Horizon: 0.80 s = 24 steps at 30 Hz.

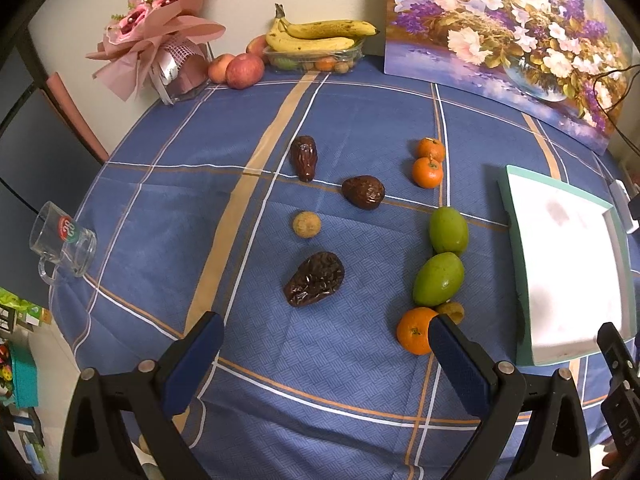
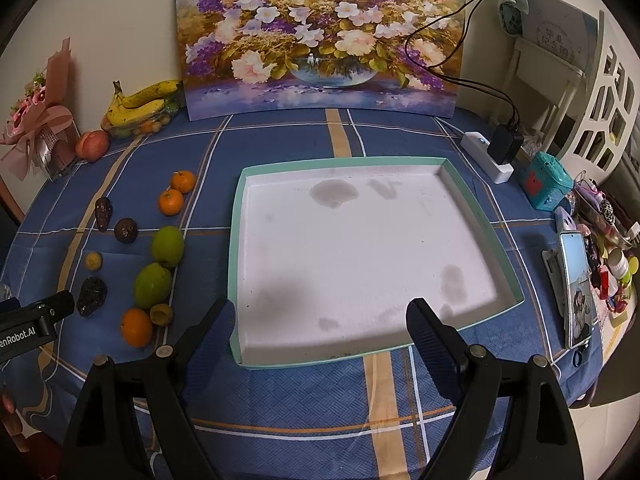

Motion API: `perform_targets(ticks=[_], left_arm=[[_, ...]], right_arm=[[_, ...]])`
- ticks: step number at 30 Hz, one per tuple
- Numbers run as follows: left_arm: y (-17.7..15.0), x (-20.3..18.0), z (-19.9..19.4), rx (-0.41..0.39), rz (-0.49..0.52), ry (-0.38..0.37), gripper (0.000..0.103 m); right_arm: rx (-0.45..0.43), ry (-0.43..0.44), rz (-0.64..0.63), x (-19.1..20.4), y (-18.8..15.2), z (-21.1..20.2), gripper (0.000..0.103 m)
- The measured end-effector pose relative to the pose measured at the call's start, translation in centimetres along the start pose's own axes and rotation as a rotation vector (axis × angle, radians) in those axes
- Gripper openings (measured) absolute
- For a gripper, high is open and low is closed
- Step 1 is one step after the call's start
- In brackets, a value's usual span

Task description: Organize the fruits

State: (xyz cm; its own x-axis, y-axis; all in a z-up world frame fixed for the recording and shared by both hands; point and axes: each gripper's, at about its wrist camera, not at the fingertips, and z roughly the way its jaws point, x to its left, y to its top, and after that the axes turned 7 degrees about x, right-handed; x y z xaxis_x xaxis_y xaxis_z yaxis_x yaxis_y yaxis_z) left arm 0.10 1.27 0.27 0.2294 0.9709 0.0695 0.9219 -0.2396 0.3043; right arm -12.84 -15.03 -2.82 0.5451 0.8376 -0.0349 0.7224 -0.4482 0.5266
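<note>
Two grippers hover over the blue checked tablecloth [image 1: 320,360], each with its fingers spread wide and nothing between them. The left gripper [image 1: 326,340] sits at six o'clock in its own view, its right finger just in front of an orange [image 1: 414,334]; a small brownish fruit [image 1: 452,311] touches that orange at two o'clock. Beyond them lie two green fruits [image 1: 438,279], end to end, running toward twelve o'clock. At eleven o'clock from the gripper rests a wrinkled dark date [image 1: 315,279], then a small tan round fruit [image 1: 306,224], then two more dates [image 1: 363,192] farther on. Two small oranges [image 1: 428,162] touch each other at one o'clock, well back.

The right gripper [image 2: 320,320] hangs at the near rim of a shallow tray [image 2: 236,240] with a mint-green wall and a white, stained floor; no fruit lies in it. All the loose fruit sits to the tray's nine o'clock side.

At the far edge of the table, a clear plastic container [image 1: 316,60] holds small fruits, with bananas [image 1: 320,34] resting across its top and apples [image 1: 245,70] just beside it. A glass mug [image 1: 64,242] lies on its side at nine o'clock.
</note>
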Motion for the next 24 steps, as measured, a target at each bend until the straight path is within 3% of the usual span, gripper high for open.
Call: perform_targets(ticks=[24], left_arm=[[-0.02, -0.07, -0.01, 0.0, 0.003, -0.006, 0.103]], right_arm=[[0.002, 0.001, 0.0, -0.06, 0.12, -0.08, 0.088]])
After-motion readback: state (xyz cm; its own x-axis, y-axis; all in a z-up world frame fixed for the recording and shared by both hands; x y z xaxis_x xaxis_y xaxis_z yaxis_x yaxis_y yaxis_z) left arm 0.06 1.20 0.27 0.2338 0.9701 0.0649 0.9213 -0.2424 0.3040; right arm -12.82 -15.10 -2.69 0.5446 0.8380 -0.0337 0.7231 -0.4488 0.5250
